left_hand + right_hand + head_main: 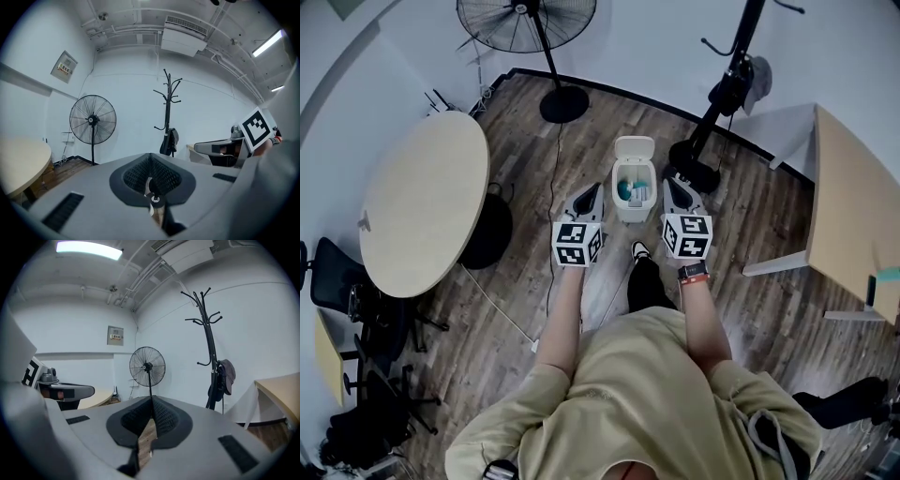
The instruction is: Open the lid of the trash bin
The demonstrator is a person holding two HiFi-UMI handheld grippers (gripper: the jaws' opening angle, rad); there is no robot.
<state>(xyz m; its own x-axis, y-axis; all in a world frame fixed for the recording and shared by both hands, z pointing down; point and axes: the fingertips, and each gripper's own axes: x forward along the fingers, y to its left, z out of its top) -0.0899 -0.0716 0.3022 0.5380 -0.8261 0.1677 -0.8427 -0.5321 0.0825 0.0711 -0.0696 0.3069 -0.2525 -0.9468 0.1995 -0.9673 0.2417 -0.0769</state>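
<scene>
Lid (635, 147) stands tipped back on the white trash bin (634, 214), a shoe (639, 250) at its base probably pressing a pedal, so left gripper (594, 188) and right gripper (672, 184) hang idle either side, jaws pressed together on nothing

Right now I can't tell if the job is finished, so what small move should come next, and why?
Probably just draw both grippers back: the lid of the trash bin already stands tipped open, its contents show, and the left gripper and right gripper flank it, shut on nothing.
</scene>
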